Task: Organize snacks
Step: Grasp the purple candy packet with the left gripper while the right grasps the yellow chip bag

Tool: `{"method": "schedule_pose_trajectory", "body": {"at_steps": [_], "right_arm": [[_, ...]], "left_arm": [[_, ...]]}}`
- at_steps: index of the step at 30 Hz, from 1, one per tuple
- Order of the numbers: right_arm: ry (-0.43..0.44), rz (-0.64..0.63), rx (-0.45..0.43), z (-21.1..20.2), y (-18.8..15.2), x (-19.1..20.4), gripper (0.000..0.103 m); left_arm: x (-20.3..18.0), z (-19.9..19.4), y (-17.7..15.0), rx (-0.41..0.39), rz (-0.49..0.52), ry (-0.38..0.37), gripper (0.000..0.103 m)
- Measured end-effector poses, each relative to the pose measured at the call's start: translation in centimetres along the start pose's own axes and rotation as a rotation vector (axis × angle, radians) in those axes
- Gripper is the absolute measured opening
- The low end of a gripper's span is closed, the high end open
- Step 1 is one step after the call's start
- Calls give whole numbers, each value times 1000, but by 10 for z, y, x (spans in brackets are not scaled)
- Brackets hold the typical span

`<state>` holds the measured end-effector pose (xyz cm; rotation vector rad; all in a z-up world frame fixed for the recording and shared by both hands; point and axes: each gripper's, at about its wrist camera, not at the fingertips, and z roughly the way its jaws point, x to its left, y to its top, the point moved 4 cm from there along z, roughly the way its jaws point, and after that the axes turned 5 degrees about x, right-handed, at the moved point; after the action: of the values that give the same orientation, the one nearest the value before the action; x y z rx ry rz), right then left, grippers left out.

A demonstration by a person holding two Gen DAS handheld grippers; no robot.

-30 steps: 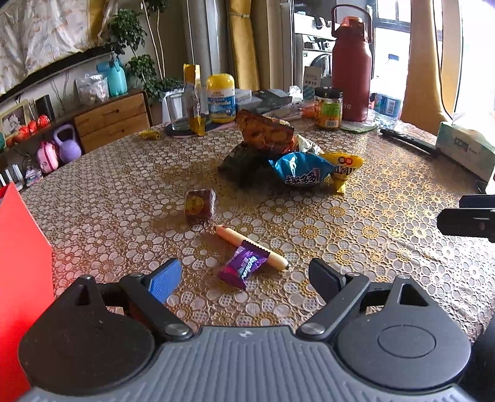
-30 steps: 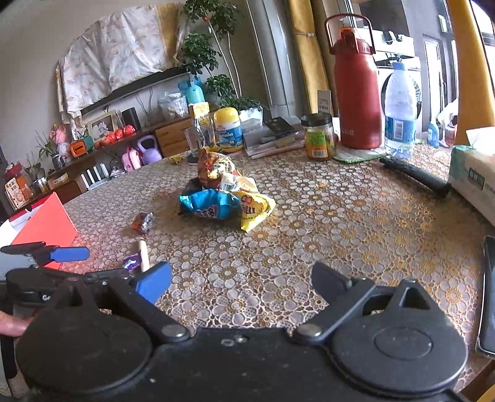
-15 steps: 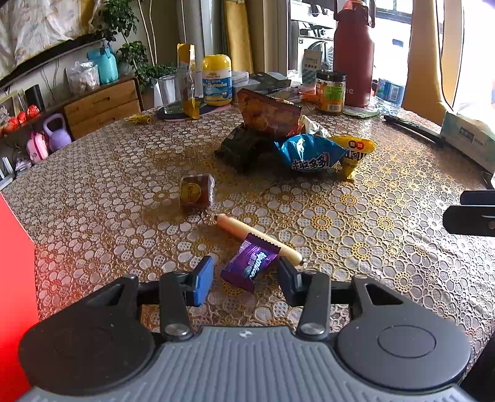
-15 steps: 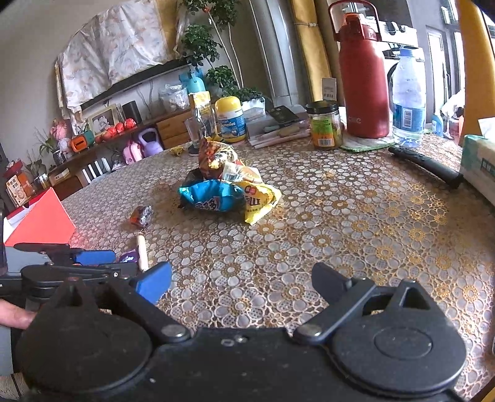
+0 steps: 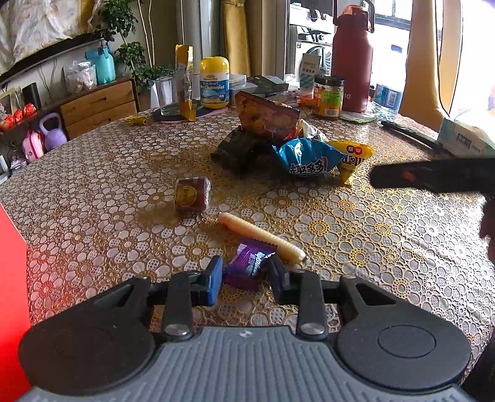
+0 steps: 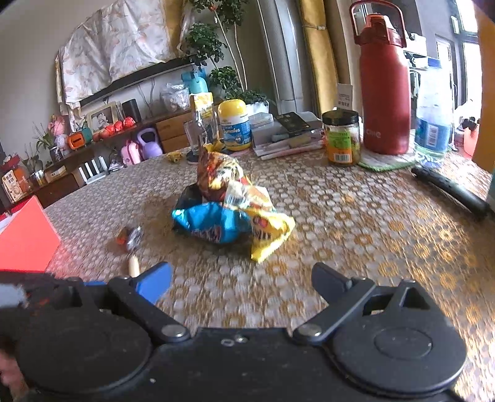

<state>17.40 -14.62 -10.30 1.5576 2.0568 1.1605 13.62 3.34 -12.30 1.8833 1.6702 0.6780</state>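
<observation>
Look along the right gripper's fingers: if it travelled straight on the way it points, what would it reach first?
Probably the blue crinkled snack bag at the front of the snack pile, with the yellow snack packet beside it. Only bare patterned tablecloth lies before them, though depth is uncertain.

Across the room from me a low wooden sideboard (image 5: 96, 106) stands against a pale wall (image 6: 27, 68), with a leafy houseplant (image 6: 207, 46) beside it. Yellow curtains (image 5: 423, 55) frame bright windows (image 5: 391, 12) on my right, letting in daylight.
</observation>
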Motion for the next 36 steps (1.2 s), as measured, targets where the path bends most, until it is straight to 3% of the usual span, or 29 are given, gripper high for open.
{"method": "schedule_pose_trajectory", "body": {"at_steps": [1,11,17,19,23,27,36], "right_arm": [[-8,-3,0,5,3,0,97],[-106,-71,37,47,26,-6,91],[-91,-116,55,58,26,-6,76],[-73,-138,49,57,28,-3,63],[-36,-155,46,54,29,-1,52],[-22,-164,41,49,27,-2,31],[2,-107,18,23,11,-8,23]], "left_arm": [[-1,0,0,0,3,0,21],[4,-5,-3,-1,-24,13,21],[5,-7,-3,0,-36,12,21],[4,-8,-4,3,-40,7,21],[3,-12,-5,-1,-46,3,21],[3,-17,-6,-4,-52,3,21],[2,-33,-10,-16,-62,5,21]]}}
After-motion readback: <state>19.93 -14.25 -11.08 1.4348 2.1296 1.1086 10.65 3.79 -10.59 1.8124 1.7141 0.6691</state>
